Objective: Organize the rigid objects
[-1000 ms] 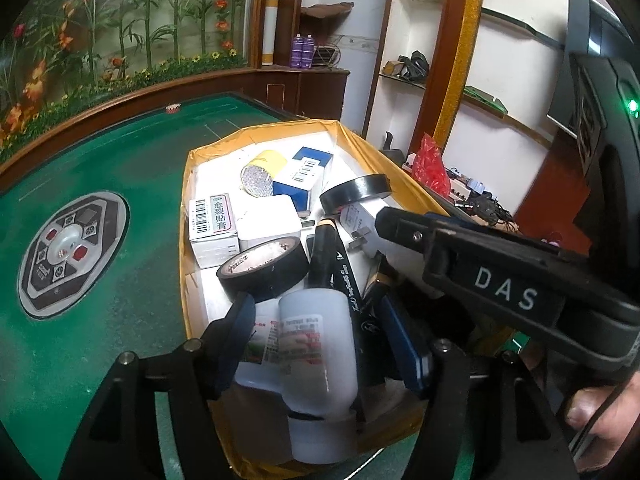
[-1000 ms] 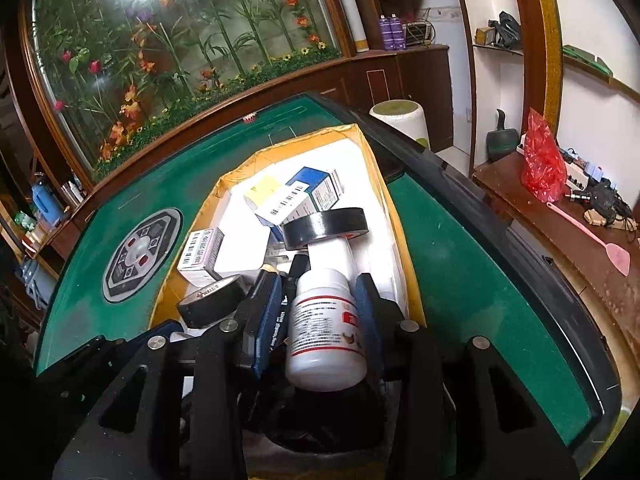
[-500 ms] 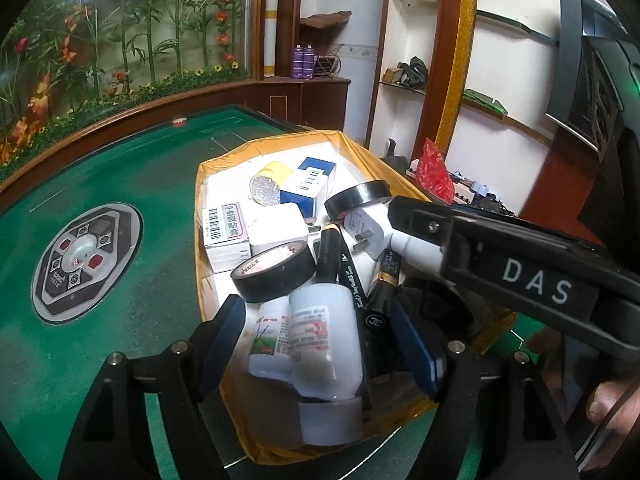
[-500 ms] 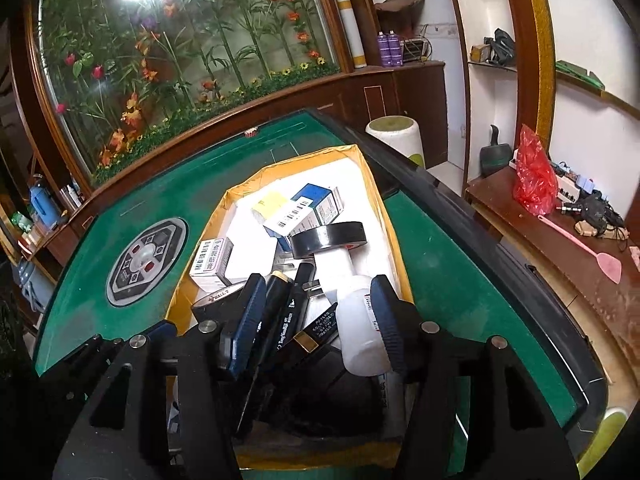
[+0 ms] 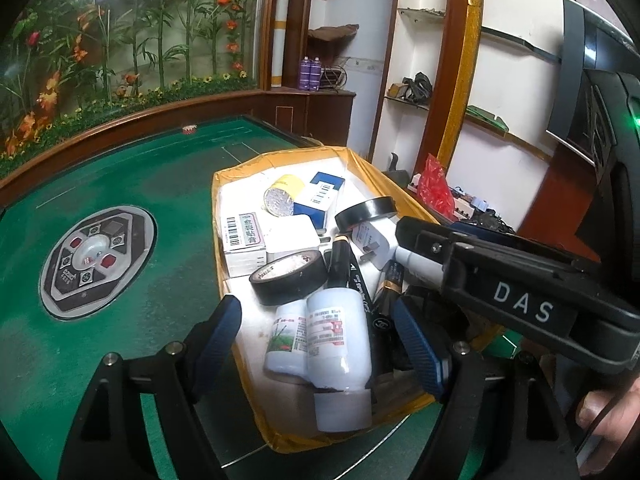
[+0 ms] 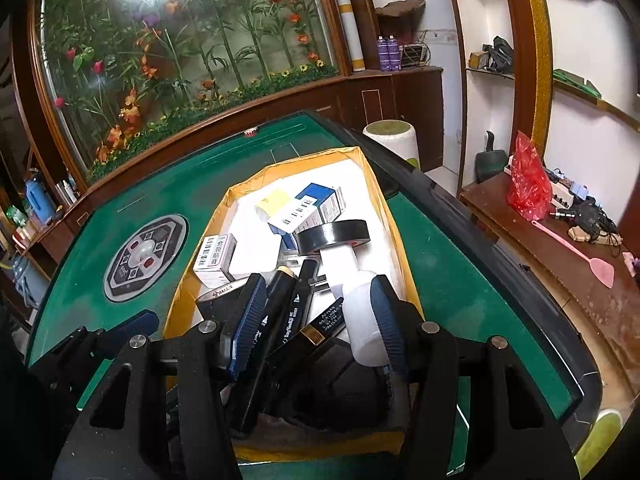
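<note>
A yellow-lined tray (image 5: 218, 208) on the green table holds the rigid items. Two white bottles (image 5: 340, 332) lie side by side between the fingers of my left gripper (image 5: 316, 312); its jaws are opening and neither pad touches them. Behind them lie a black tape roll (image 5: 288, 276), black markers (image 5: 344, 256), a white plug (image 5: 372, 240) and small boxes (image 5: 244, 240). My right gripper (image 6: 316, 286) hangs open over the tray's near end. Markers (image 6: 280, 300) lie between its pads, and a white bottle (image 6: 362, 312) lies loose against the right pad. Its black finger (image 5: 460, 256) crosses the left wrist view.
A second tape roll (image 6: 334, 234) leans on a blue box (image 6: 316, 200) further back in the tray. A round dice panel (image 5: 96, 256) sits in the table's middle. The table's black edge (image 6: 500, 264) runs close to the right. A person's hand (image 5: 600, 412) shows at the lower right.
The right gripper has let go of the white bottle, which now lies in the tray, and its jaws have widened. The left jaws have spread further apart around the two lying bottles.
</note>
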`<state>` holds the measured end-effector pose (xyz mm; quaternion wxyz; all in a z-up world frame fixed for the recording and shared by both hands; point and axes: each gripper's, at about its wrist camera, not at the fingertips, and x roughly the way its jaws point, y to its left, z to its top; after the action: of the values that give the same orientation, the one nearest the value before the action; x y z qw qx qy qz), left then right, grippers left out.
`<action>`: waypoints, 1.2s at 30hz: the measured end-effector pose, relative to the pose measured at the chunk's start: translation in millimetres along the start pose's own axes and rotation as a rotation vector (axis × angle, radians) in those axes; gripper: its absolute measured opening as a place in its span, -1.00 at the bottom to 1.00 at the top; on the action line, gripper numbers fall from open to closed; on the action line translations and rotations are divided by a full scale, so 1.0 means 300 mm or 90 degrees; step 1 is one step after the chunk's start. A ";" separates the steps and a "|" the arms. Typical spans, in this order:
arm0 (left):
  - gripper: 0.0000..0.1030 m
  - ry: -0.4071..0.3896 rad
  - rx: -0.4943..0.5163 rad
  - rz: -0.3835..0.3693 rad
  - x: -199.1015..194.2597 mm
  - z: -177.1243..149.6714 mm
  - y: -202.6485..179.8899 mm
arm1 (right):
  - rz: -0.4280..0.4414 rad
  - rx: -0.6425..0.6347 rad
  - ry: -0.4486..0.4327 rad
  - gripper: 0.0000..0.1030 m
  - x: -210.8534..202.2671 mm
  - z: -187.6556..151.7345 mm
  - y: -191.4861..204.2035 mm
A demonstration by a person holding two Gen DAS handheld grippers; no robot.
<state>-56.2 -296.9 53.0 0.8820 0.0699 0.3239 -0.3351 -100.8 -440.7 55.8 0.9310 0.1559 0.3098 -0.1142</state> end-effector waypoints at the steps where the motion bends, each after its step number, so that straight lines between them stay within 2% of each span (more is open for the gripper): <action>1: 0.54 -0.001 -0.002 0.000 -0.004 0.000 0.004 | 0.000 0.000 0.000 0.06 0.000 0.000 0.000; 12: 0.54 -0.013 -0.036 -0.004 -0.036 -0.008 0.055 | -0.018 -0.001 -0.010 0.07 -0.048 -0.002 0.021; 13: 0.54 -0.014 -0.040 -0.004 -0.040 -0.010 0.058 | -0.019 -0.001 -0.011 0.09 -0.055 -0.003 0.021; 15: 0.54 -0.014 -0.053 -0.004 -0.044 -0.012 0.075 | -0.023 -0.001 -0.013 0.33 -0.069 -0.004 0.026; 21: 0.54 -0.022 -0.093 -0.005 -0.061 -0.018 0.127 | -0.040 -0.011 -0.026 0.38 -0.105 -0.011 0.039; 27: 0.56 -0.027 -0.069 0.010 -0.084 -0.026 0.133 | -0.051 -0.014 -0.029 0.42 -0.129 -0.028 0.050; 31: 0.57 -0.008 -0.043 0.031 -0.092 -0.036 0.132 | -0.057 -0.019 -0.037 0.47 -0.141 -0.039 0.056; 32: 0.57 -0.004 -0.041 0.038 -0.094 -0.038 0.133 | -0.059 -0.020 -0.039 0.56 -0.148 -0.047 0.057; 36: 0.58 0.014 -0.018 0.084 -0.099 -0.040 0.128 | -0.061 -0.017 -0.043 0.56 -0.162 -0.074 0.046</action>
<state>-54.8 -247.3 58.4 0.8993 0.0822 0.3332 -0.2712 -146.4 -414.3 71.7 0.9363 0.1241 0.2870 -0.1599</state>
